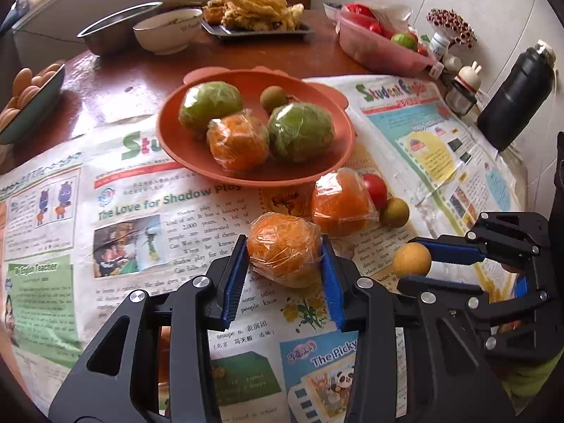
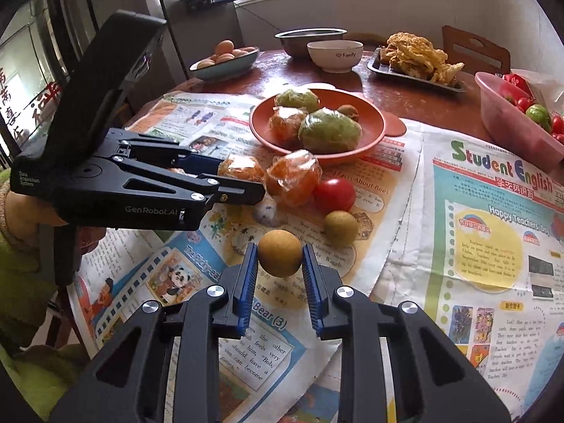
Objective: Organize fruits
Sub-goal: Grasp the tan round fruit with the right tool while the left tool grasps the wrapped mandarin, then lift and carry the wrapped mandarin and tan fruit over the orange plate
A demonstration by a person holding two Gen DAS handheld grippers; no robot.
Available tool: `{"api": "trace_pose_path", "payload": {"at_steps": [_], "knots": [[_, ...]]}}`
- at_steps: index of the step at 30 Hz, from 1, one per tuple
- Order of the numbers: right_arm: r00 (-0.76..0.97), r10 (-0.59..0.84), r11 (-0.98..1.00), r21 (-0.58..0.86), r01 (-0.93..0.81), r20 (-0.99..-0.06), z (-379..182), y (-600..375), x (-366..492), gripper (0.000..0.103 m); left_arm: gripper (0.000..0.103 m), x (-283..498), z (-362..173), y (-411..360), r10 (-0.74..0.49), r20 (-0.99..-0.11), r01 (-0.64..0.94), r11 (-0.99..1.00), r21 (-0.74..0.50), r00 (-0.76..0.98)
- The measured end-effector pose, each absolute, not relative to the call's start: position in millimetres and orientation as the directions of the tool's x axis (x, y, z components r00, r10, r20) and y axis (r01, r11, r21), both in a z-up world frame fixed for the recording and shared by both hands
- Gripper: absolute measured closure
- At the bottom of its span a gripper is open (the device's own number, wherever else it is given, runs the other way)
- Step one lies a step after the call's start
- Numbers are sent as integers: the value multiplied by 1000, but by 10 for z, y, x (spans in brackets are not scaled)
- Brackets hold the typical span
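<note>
My left gripper is shut on a plastic-wrapped orange, just above the newspaper; it also shows in the right wrist view. My right gripper is shut on a small yellow-brown round fruit, seen too in the left wrist view. The orange plate holds two wrapped green fruits, a wrapped orange and a small brown fruit. On the newspaper beside the plate lie another wrapped orange, a red tomato and a small greenish fruit.
Newspapers cover the near table. A pink basin of tomatoes, a tray of fried food, a white bowl, a steel bowl, a bowl of eggs and a black bottle ring the table.
</note>
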State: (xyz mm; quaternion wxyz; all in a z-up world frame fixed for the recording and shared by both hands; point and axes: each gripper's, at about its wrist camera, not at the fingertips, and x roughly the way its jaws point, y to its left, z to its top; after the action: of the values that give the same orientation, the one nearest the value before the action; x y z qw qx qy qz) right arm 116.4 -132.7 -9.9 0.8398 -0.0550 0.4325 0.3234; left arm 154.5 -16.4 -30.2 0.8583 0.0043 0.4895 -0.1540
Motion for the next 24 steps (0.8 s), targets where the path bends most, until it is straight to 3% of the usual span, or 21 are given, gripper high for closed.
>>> {"api": "trace_pose_path", "payload": {"at_steps": [24], "knots": [[520,494,811,152,-566,-697,421,-1406,1687,78,72,1716,136,183,-255,-794,218,963,-157,552]]}}
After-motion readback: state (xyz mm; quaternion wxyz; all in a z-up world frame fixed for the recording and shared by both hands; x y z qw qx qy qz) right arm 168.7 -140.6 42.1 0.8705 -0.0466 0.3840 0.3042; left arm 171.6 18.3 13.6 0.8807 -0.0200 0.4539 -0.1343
